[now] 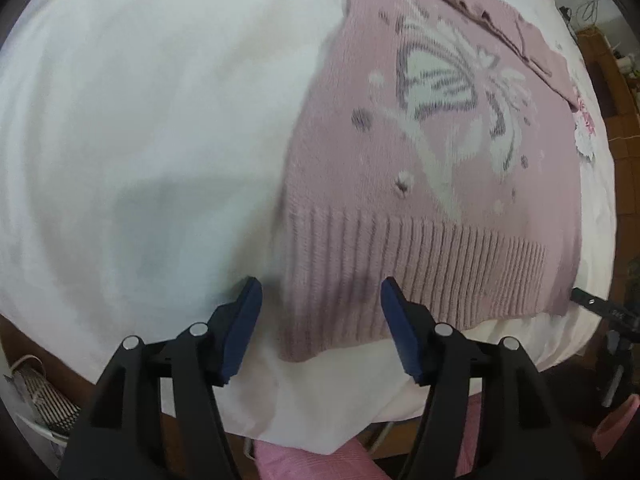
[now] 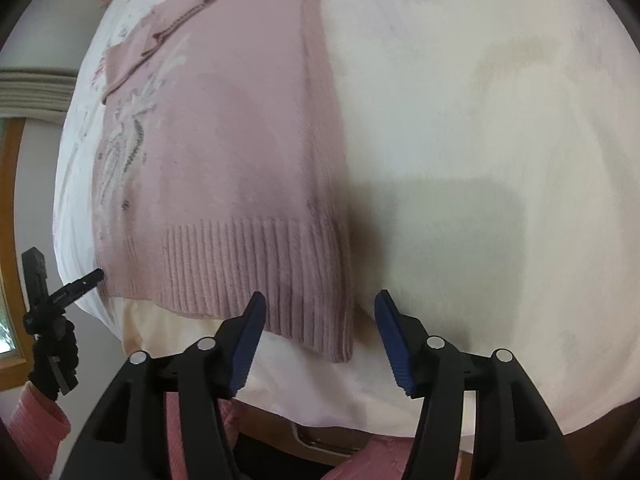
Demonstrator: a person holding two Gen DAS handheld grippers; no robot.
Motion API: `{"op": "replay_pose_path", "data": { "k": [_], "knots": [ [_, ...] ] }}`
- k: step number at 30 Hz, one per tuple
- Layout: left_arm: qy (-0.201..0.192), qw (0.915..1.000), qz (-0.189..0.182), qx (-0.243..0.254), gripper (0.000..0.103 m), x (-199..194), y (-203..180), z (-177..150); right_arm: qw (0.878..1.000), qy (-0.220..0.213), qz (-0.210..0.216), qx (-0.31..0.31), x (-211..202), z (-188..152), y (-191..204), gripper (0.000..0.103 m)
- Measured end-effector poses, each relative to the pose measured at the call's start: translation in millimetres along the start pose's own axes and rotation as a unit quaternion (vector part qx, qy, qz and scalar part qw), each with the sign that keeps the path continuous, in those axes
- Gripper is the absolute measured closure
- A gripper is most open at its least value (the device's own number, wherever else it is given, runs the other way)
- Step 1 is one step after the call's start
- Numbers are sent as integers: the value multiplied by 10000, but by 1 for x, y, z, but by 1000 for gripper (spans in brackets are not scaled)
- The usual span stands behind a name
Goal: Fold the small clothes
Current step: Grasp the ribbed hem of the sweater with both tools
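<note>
1. The pink sweater [image 1: 420,152] lies flat on a white cloth [image 1: 140,120] that covers the table, with its ribbed hem [image 1: 420,264] at the near edge, closest to the person
2. The left gripper [image 1: 320,304] has its fingers spread wide and holds nothing; it hangs over the hem's left corner, one finger over the cloth and one over the ribbing
3. The right gripper [image 2: 318,308] is spread the same way and empty, straddling the hem's right corner [image 2: 340,340]
4. What could go wrong: a finger could catch the white cloth together with the knit and drag both up in the fold; the cloth lies loose just under the hem, so a deep bite would cause that
5. If the two corners are taken unevenly, the hem would likely skew and the fold come out crooked
6. A shallow pinch on the thick ribbing may slip out when lifted
7. The sweater's long axis runs away from the person, hem near, neckline and folded-in sleeves [image 1: 500,24] far; the butterfly picture [image 1: 460,92] faces up
</note>
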State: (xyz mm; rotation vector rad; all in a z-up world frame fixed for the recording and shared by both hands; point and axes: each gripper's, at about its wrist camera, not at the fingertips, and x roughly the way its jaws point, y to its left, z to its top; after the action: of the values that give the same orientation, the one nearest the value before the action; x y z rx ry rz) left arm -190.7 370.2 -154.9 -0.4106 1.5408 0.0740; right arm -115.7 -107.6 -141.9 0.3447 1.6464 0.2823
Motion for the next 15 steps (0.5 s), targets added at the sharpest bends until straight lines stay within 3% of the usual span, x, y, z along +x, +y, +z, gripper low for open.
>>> {"op": "replay_pose_path", "data": {
  "k": [7, 9, 14, 15],
  "knots": [
    [52, 10000, -28, 7, 37, 12, -2, 4, 9996, 117, 157, 219, 10, 3, -9, 42],
    [57, 10000, 25, 17, 42, 12, -4, 5, 9996, 154, 165, 162, 13, 6, -7, 42],
    [89, 9998, 101, 177, 68, 11, -18, 11, 9997, 203, 113, -34, 14, 9, -3, 63],
    [100, 9997, 97, 206, 74, 11, -19, 12, 9996, 221, 183, -21, 14, 10, -3, 80]
  ]
}}
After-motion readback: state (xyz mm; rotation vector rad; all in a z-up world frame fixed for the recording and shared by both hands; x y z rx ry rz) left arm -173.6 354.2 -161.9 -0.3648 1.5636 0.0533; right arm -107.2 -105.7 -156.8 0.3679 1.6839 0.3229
